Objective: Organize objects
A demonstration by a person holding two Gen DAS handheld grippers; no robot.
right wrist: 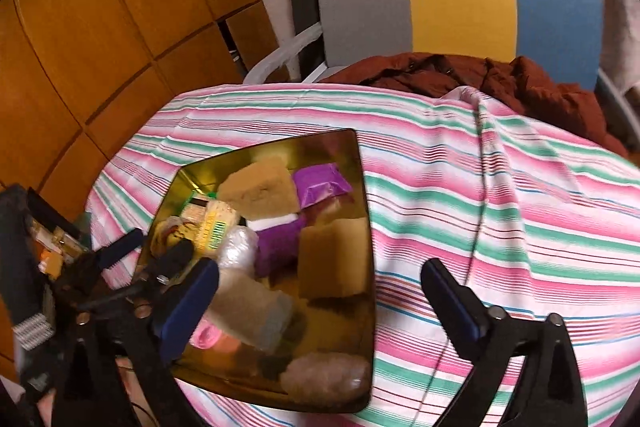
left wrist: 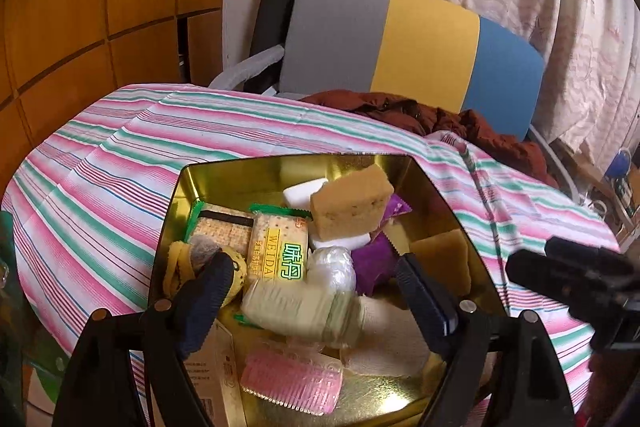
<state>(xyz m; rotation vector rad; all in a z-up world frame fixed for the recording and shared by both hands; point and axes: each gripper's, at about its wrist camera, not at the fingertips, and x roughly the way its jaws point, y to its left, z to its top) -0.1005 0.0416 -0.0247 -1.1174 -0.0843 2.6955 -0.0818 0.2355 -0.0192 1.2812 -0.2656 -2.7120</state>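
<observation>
**Left wrist: hovering over full tin, nothing gripped**

Left wrist view: looking down into gold tin (left wrist: 176, 211) sitting on striped cloth (left wrist: 100, 163). Left gripper (left wrist: 316, 267) hanging spread wide over the contents, fingers straddling a blurred pale wrapped pack (left wrist: 288, 307), not pinching it. Right gripper (right wrist: 320, 283) likewise spread wide, one finger over the tin's near side, other over bare cloth; holding nothing.

Tin crowded: tan sponge (left wrist: 352, 203) propped on white block (left wrist: 304, 191), cracker pack (left wrist: 280, 247), purple wrapper (left wrist: 372, 259), pink comb (left wrist: 292, 379) near front.

Handling, as judgement:
- Sponge: light, squashy, giving under pinch; prob. best gripping across short sides, mid-body.
- Cracker pack: light but brittle inside, film slippery; going gentle, across narrow width.
- Pale pack: soft, likely sliding in wrap; gripping at middle.
- Comb: thin, lying flat, awkward; edge pinch needed.
- Tin: stiff, shiny, slick walls; rim only, likely sliding on cloth.
</observation>
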